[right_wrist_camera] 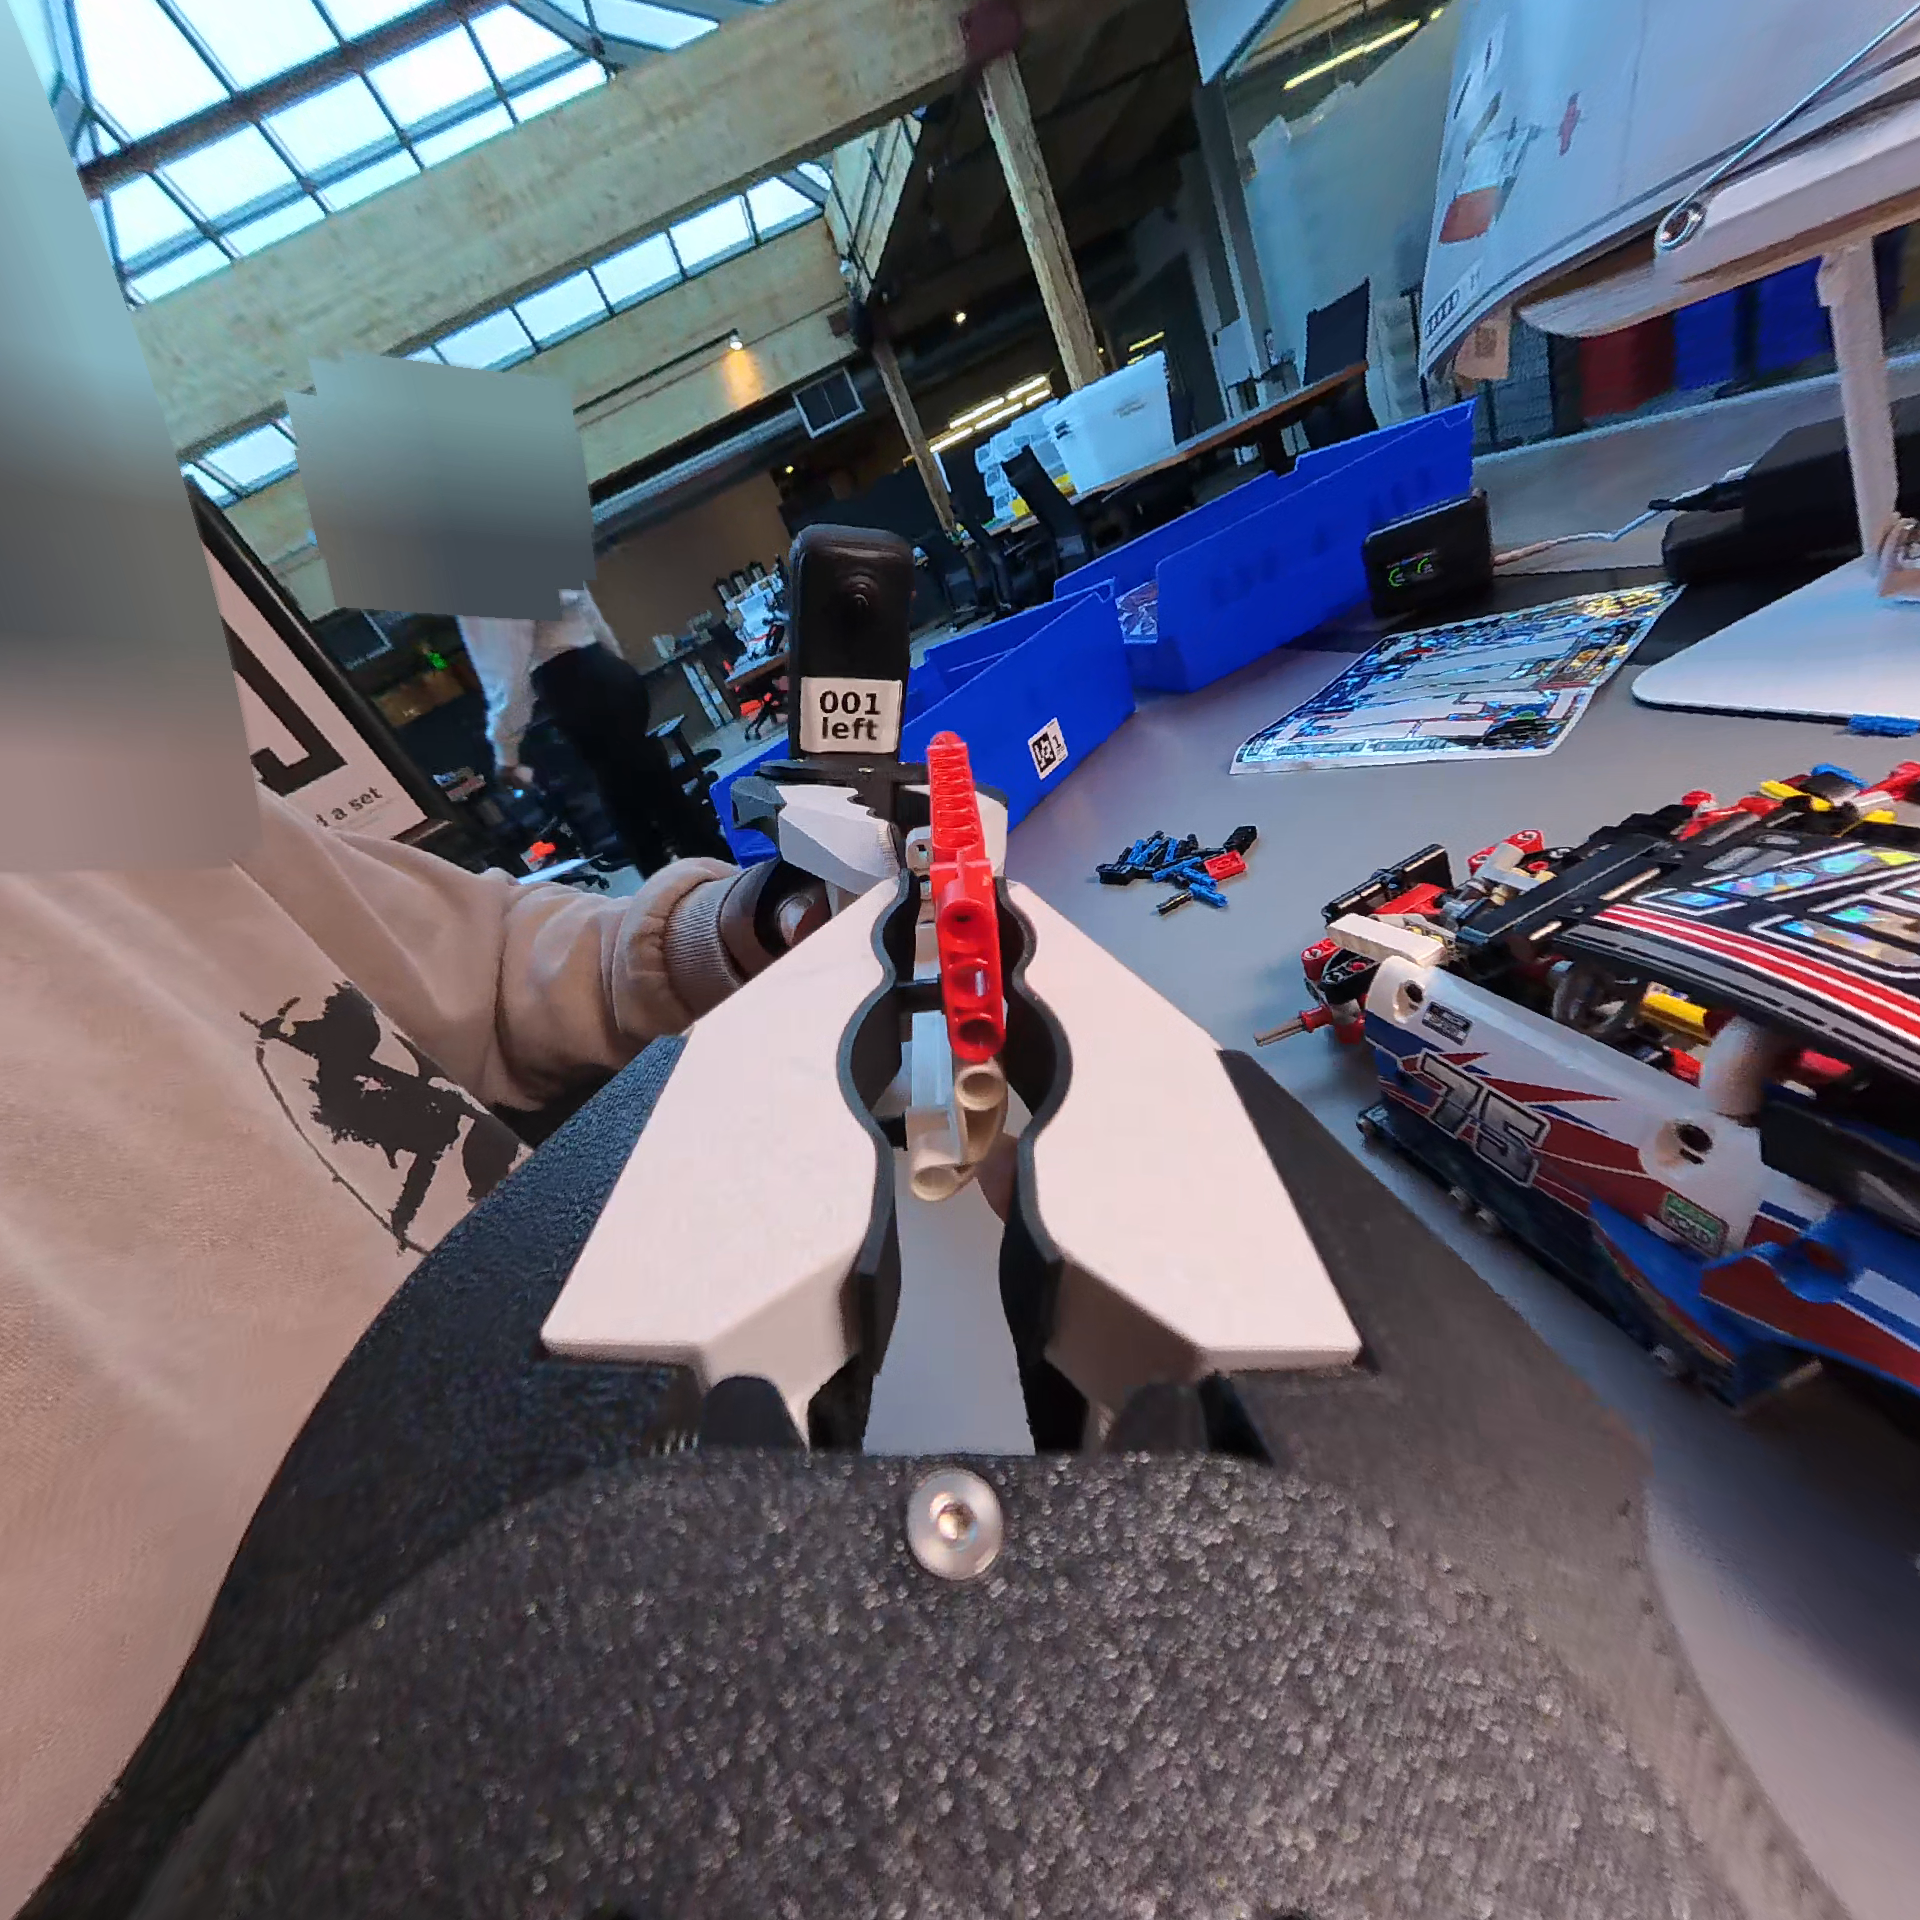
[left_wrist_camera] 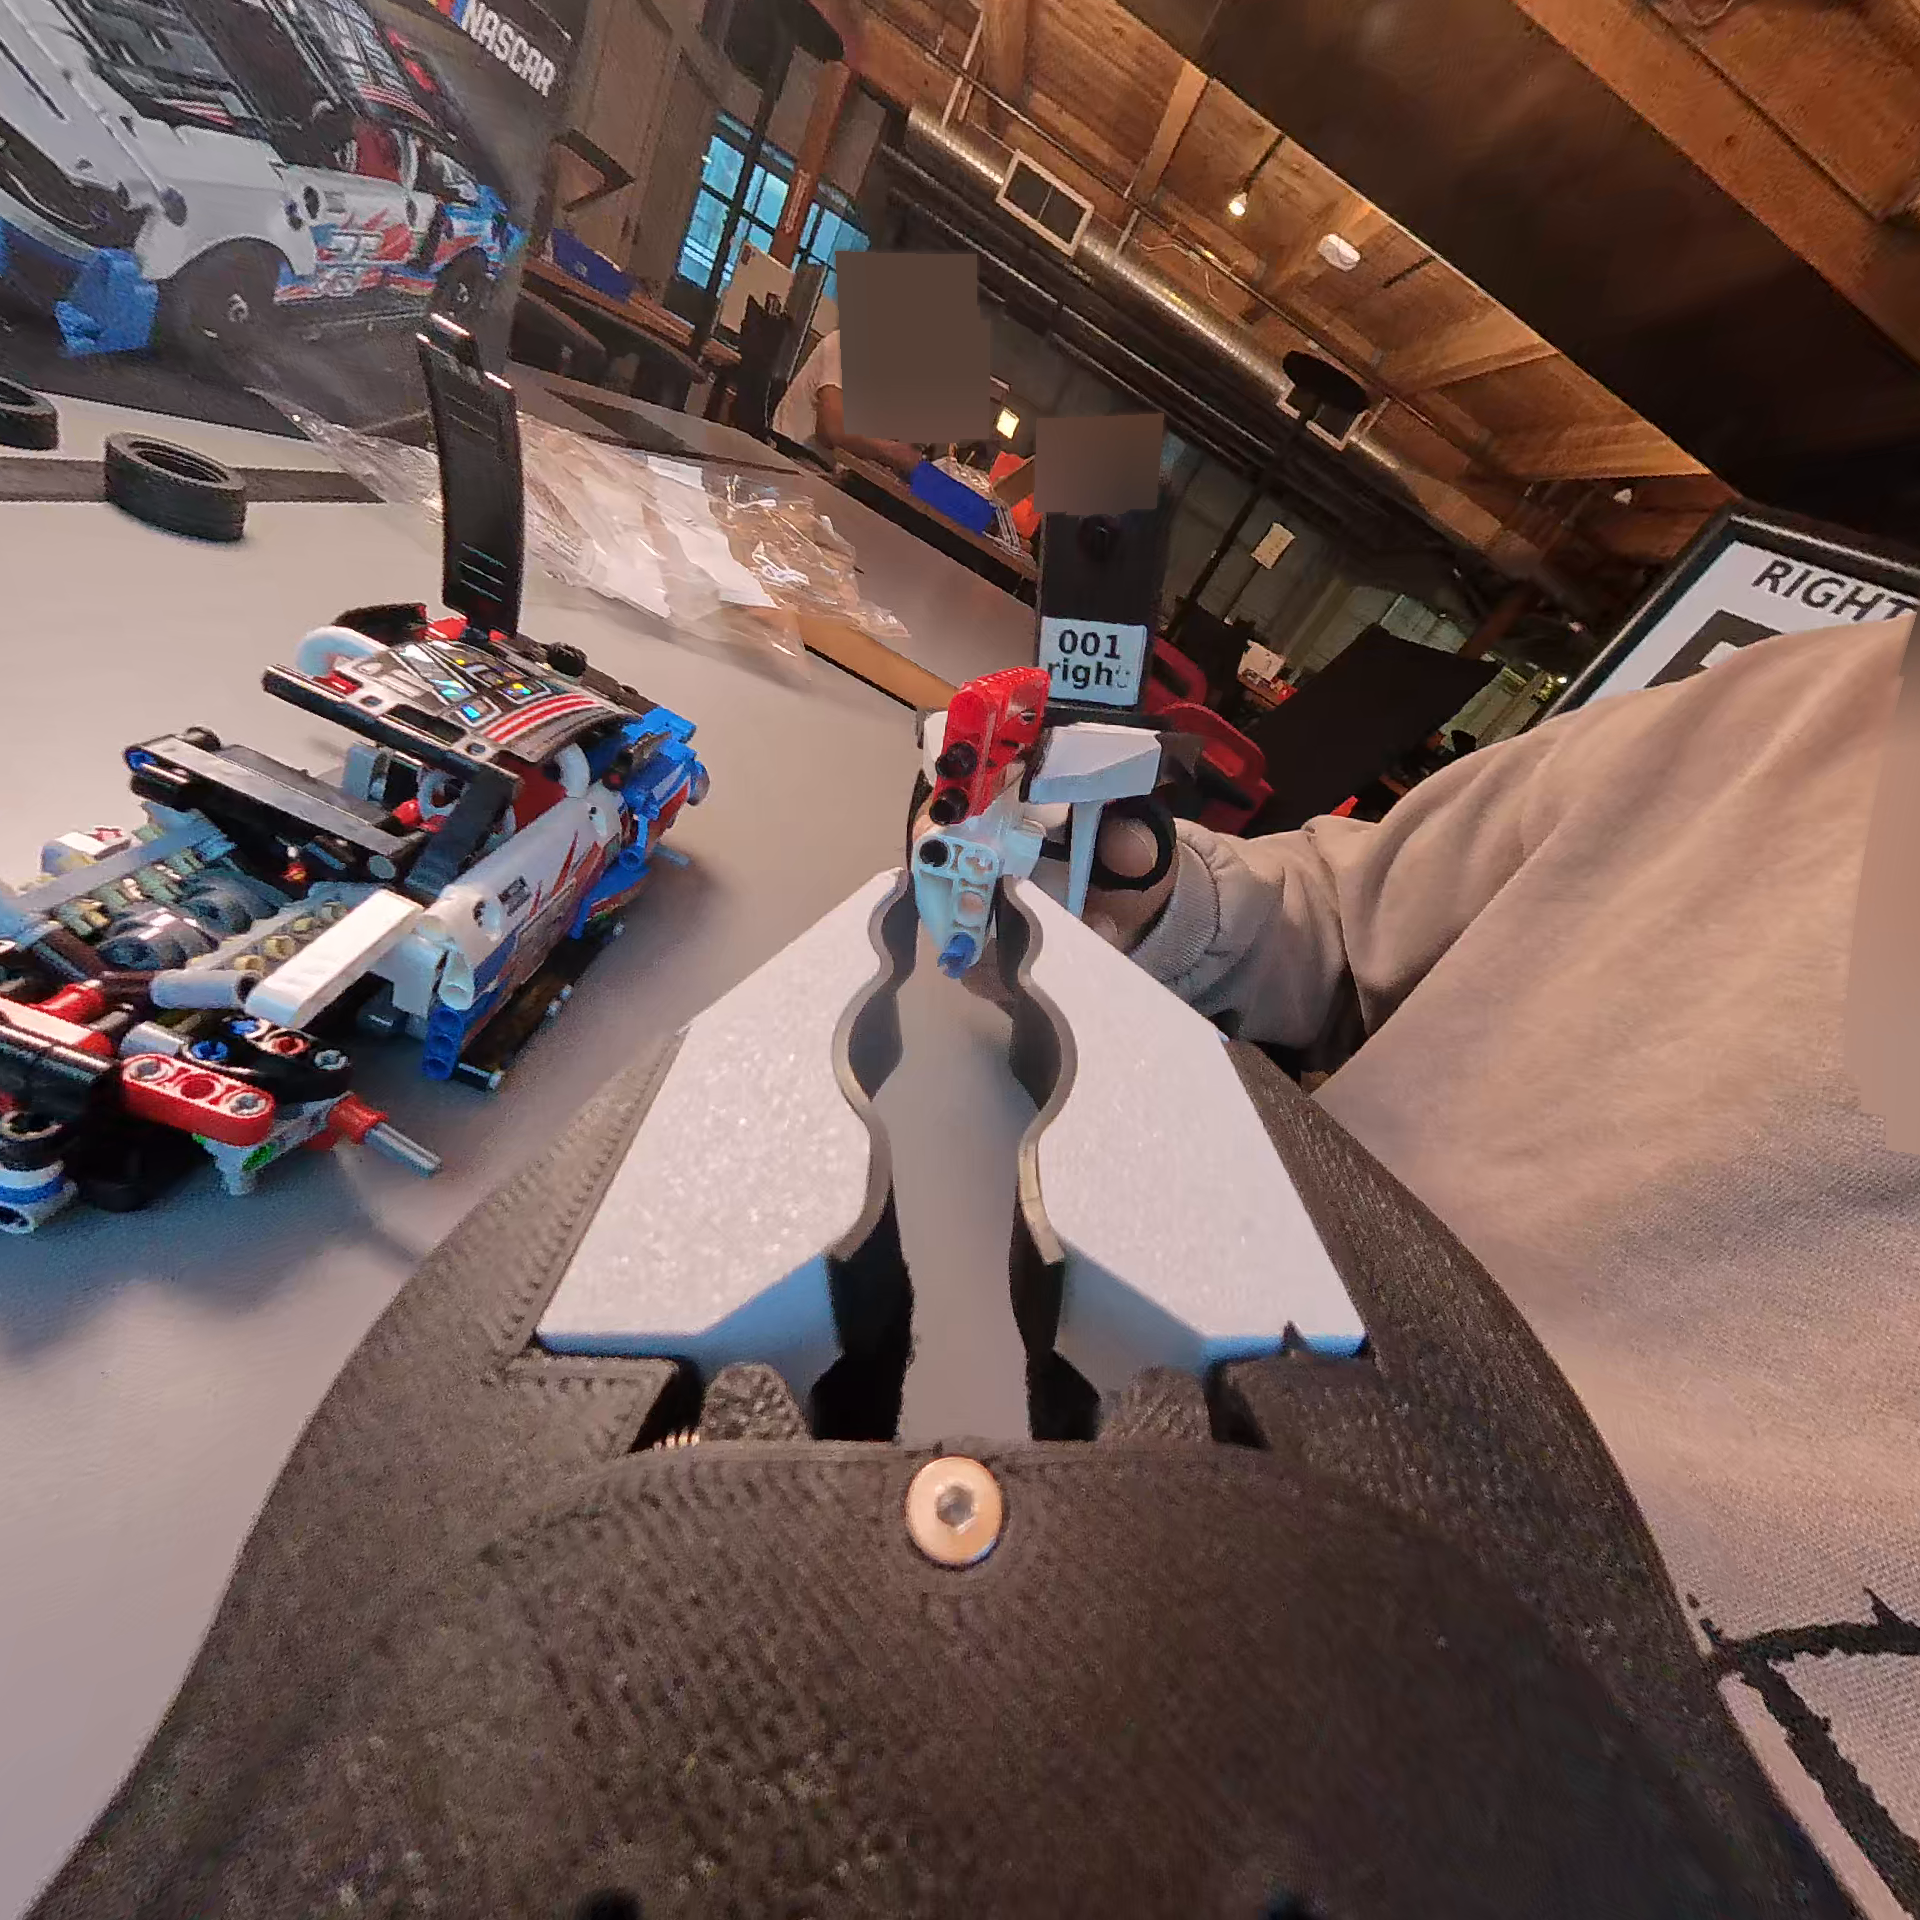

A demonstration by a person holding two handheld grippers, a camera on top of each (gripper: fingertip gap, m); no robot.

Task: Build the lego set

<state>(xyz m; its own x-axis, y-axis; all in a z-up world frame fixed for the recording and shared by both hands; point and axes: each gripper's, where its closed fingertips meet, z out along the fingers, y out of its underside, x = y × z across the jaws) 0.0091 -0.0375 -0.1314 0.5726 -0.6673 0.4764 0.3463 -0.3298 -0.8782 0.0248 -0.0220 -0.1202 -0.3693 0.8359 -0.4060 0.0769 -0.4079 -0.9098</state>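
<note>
A small subassembly of a red beam (left_wrist_camera: 985,743) on a white piece with a blue pin (left_wrist_camera: 958,948) is held in the air between both grippers. My left gripper (left_wrist_camera: 958,888) is shut on its white lower end. My right gripper (right_wrist_camera: 951,888) is shut on it too, with the red beam (right_wrist_camera: 964,935) and the grey-white tubes (right_wrist_camera: 951,1127) between its fingers. Each gripper shows facing the other: the right gripper (left_wrist_camera: 1029,764), the left gripper (right_wrist_camera: 920,831). The part-built red, white and blue race car (left_wrist_camera: 416,831) lies on the grey table, left of the left gripper and right of the right one (right_wrist_camera: 1662,1091).
Two black tyres (left_wrist_camera: 171,483), clear plastic bags (left_wrist_camera: 675,540) and the set's box (left_wrist_camera: 260,156) lie behind the car. Loose blue and black pins (right_wrist_camera: 1179,862), a sticker sheet (right_wrist_camera: 1455,686), blue bins (right_wrist_camera: 1039,686) and a white stand (right_wrist_camera: 1860,416) are on the table. A person's sleeve (left_wrist_camera: 1455,883) is close. Both grippers' tips are close together, under 4 cm apart.
</note>
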